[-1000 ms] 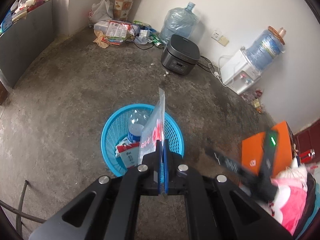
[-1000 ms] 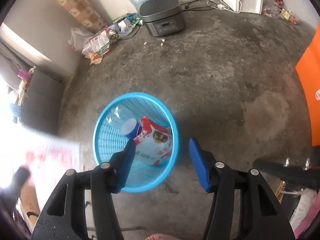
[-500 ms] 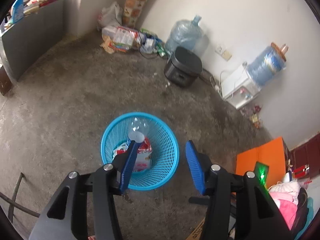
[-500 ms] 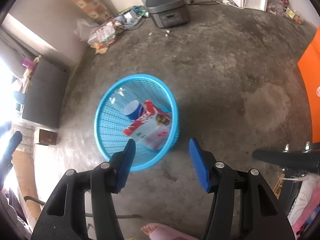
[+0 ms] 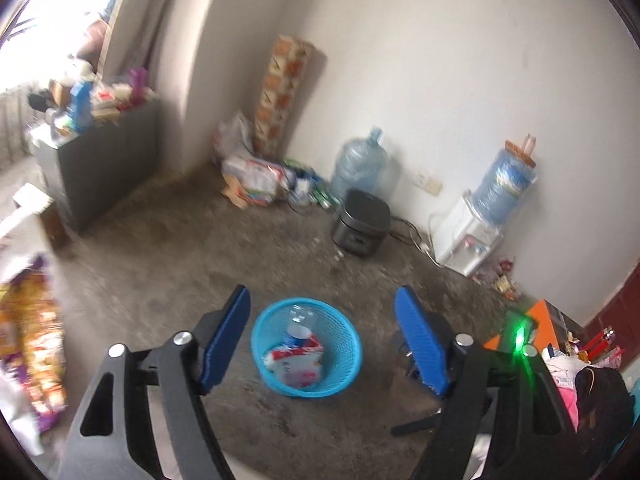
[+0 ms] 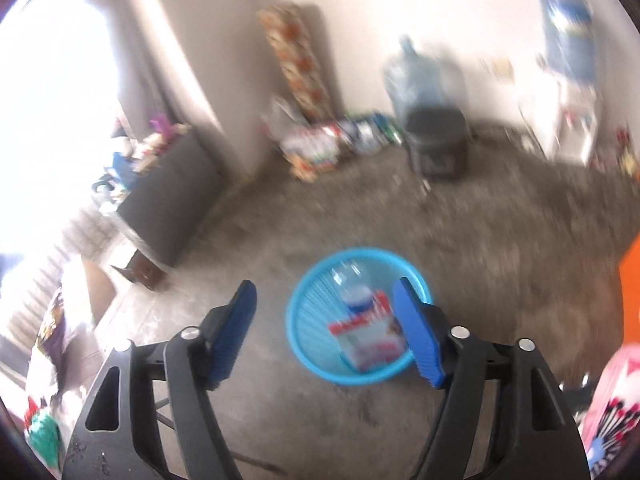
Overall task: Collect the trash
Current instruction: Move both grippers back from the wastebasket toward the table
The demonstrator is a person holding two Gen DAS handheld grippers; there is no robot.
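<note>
The blue basket (image 5: 306,354) sits on the concrete floor (image 5: 168,280), holding a plastic bottle (image 5: 298,326) and a flat snack wrapper (image 5: 296,362). Above it, the left claw (image 5: 322,344) and right claw (image 6: 324,330) both gape wide and empty, their jaws having just been opening. More litter (image 5: 256,178) lies beyond the basket, against the wall. Those packets look light, crinkly and slippery; I would pinch 1 by a flat edge.

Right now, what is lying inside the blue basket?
Inside the blue basket stand a plastic bottle and a red-and-white packet leaning against it. Whatever lies beneath them is covered.
</note>
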